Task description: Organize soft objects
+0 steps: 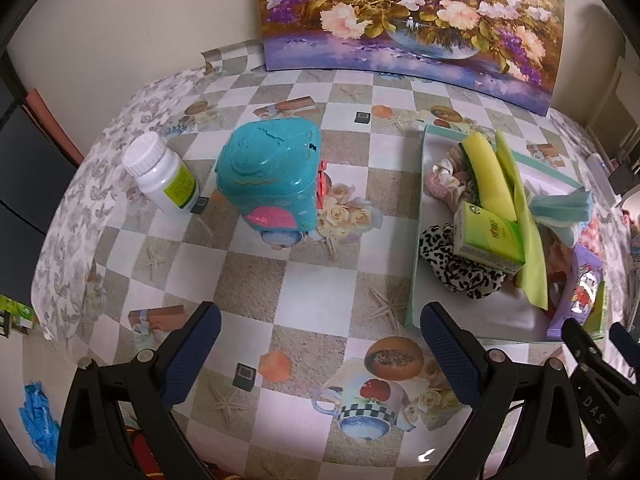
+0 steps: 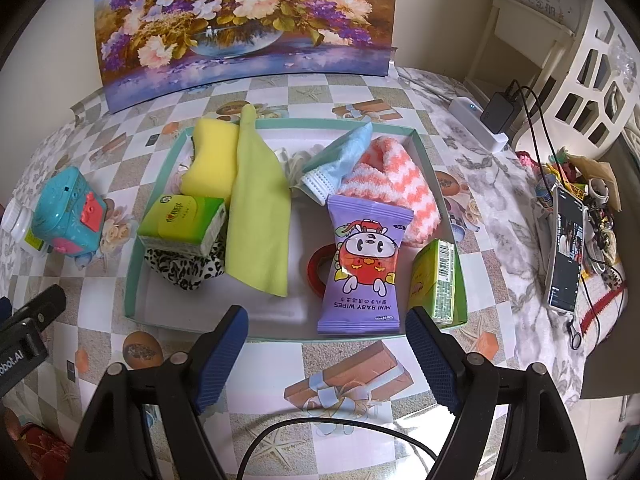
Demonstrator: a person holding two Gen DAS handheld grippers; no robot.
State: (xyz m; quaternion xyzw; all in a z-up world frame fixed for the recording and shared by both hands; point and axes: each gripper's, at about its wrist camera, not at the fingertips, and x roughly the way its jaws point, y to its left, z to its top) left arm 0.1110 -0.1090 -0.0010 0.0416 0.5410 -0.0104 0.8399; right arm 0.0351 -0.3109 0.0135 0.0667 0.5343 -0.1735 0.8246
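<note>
Both our grippers, left gripper [image 1: 320,356] and right gripper [image 2: 328,356], hover wide open and empty above the checked tablecloth [image 1: 304,280]. The soft things already crowd the shallow tray [image 2: 134,280]: yellow sponge [image 2: 210,160], green cloth [image 2: 258,216], striped sock [image 2: 404,184], baby wipes packet [image 2: 366,264]. Outside it stand only the teal toy [image 1: 268,172] and white bottle [image 1: 160,176], both hard. We judge the sort nearly done; any tidying should pinch items by a free edge.

Black gripper [image 2: 326,354] arms, silver screws, blue ribbed jaws.
</note>
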